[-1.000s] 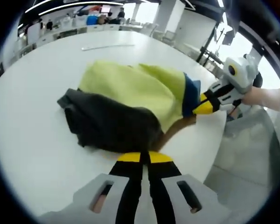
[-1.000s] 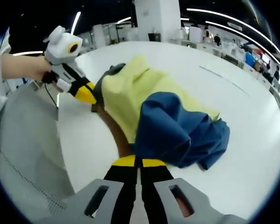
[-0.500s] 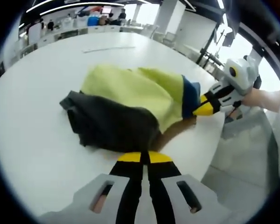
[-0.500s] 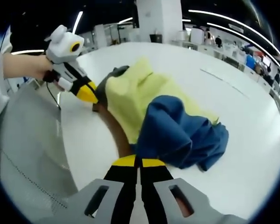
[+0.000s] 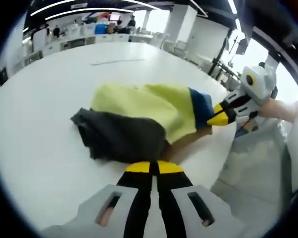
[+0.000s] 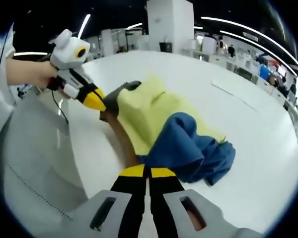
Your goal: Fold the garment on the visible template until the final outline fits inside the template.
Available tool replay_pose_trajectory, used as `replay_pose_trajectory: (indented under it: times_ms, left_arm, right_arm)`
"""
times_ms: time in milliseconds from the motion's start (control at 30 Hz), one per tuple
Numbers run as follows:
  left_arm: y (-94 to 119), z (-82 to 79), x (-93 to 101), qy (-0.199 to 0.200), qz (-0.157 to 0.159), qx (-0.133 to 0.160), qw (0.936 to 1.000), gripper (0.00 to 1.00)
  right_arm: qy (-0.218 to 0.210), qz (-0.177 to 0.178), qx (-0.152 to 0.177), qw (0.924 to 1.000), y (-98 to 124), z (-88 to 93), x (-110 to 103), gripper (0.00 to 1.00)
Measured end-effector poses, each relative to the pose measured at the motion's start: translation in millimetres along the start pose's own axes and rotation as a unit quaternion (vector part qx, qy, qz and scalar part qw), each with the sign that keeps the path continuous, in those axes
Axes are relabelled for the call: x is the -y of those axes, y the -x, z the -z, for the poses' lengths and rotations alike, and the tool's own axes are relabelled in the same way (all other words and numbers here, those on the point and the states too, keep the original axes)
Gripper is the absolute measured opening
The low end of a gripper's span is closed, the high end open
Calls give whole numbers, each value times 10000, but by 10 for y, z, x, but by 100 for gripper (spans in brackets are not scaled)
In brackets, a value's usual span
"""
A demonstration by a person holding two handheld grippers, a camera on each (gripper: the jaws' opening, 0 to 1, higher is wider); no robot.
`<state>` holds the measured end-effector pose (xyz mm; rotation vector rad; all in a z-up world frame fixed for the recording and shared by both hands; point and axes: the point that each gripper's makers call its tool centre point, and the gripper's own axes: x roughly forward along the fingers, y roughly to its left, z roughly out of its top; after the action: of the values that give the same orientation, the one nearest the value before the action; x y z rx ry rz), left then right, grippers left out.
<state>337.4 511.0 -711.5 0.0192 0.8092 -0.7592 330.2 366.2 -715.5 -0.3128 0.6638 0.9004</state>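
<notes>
Left gripper [image 5: 150, 167]: lower centre of the left gripper view, jaws pressed together on the near edge of the garment; in the right gripper view it enters from the upper left, yellow tips at the dark sleeve end

Right gripper [image 6: 149, 172]: lower centre of the right gripper view, jaws pinched tight on the near hem where blue cloth meets the brown strip; in the left gripper view it comes in from the right, tips at the blue end

Garment [image 5: 139, 116]: bunched heap mid-frame on the table, dark grey part nearest the left gripper, yellow body behind, blue part toward the right; held at both ends along its near edge

Template [image 5: 186, 140]: a brown strip shows under the near edge of the garment, running between the two grippers; the rest is covered, so its outline cannot be judged

Change: over the last second the heap has drawn a little tighter and sits slightly farther up both views; in the right gripper view the blue folds look more gathered and shorter at the right. The grips have not shifted

Meaning: judged as mid-fold, both ends being carried together; the outline is still lumpy, so the task looks unfinished

Table [image 5: 44, 89]: white, round-edged, bearing the garment; a thin pale strip [image 5: 117, 62] lies far back, upper centre

Containers: none on the table

Far: shelves and people along the back wall, too small to detail
</notes>
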Motion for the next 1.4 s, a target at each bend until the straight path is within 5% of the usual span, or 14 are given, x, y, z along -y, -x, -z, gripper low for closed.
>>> replay_pose_trajectory:
  times_ms: [200,667,1067,1400]
  left_arm:
    - [109,-51,24,111,-16,160,9998,0]
    - [412,-431,144,214,2,664,9976,0]
    - [631,-564,215,29,-83,899,9959,0]
    - [900,-882,309,-55,-103,1404,9900,0]
  right_arm:
    - [-242,70,271,9993,115,-149,-7,2]
    - [66,275,567,9980,352,-509,-59,2]
    - [69,477,892,9948,585,-740,-84,2]
    - [28,689,1406,9877,884,-1066,-67,2]
